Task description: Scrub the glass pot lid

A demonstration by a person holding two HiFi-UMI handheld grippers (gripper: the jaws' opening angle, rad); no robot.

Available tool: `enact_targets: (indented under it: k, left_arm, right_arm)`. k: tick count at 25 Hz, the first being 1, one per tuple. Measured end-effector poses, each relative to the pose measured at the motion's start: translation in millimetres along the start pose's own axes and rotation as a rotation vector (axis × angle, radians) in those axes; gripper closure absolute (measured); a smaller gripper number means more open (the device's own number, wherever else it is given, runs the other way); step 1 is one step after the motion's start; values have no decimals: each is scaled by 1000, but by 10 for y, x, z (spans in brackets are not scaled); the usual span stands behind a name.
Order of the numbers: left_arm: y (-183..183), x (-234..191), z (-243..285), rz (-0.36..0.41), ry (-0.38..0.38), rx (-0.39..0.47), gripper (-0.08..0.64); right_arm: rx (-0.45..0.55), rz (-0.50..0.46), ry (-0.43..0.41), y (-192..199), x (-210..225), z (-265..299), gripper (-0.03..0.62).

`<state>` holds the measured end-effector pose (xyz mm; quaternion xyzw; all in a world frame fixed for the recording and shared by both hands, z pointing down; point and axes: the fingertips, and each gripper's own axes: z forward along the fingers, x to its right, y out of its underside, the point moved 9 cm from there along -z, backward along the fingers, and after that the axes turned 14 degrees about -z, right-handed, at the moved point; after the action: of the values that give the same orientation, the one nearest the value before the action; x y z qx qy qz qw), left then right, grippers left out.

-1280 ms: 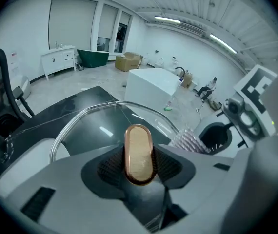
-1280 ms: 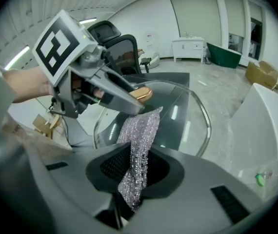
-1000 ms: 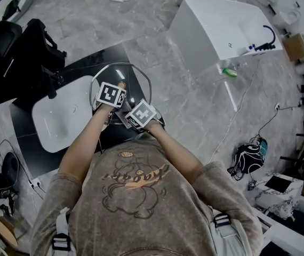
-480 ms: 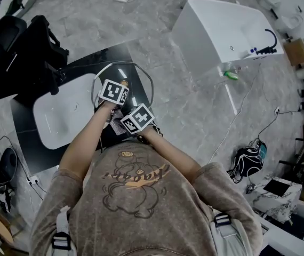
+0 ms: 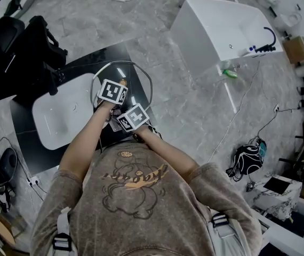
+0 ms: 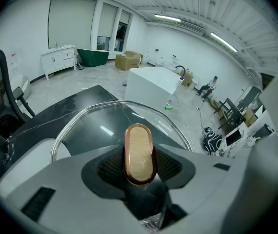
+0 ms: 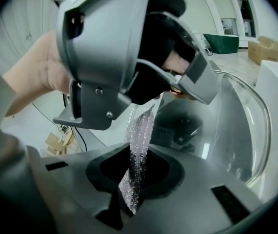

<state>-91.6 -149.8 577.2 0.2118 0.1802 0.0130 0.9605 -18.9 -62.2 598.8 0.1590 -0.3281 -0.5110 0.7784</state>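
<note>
Lid [image 6: 97,126]: glass, held by its knob [image 6: 138,150] over the black table [image 5: 26,140], beside a white basin [image 5: 56,116]. Left tongs [image 6: 139,168]: clenched on the knob. Right tongs [image 7: 138,177]: clamped on a glittering mesh scourer [image 7: 141,135], just beside the left tongs. Advised: knob gripped firmly, lid steadied; scourer pressed flat to the glass, worked in overlapping strokes.

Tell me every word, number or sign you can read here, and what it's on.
Nothing here can be read for sure.
Shirt: a line of letters above a cartoon, upside down and too blurred to read.
Marker cubes: black-and-white square patterns, no letters.
Cardboard boxes: any print is too small to read.
</note>
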Motion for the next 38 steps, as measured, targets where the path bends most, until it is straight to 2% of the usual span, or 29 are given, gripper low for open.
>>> enact_targets:
  k: [4, 12, 22, 30, 38]
  left_arm:
    - [-6, 21, -2, 6, 3, -1, 373]
    - [14, 13, -8, -1, 0, 6, 373]
    - [6, 9, -5, -3, -4, 1, 373]
    - [14, -1, 14, -7, -10, 2, 373]
    - [11, 7, 14, -6, -15, -1, 373]
  right_arm:
    - [-21, -3, -10, 149, 35, -112, 512]
    - [-11, 89, -10, 536, 313, -484, 508]
    - [-15, 133, 73, 719, 927, -941, 502]
    - [-20, 155, 152, 548, 1596, -1121, 494]
    - [-80, 81, 208, 58, 2142, -1062, 494]
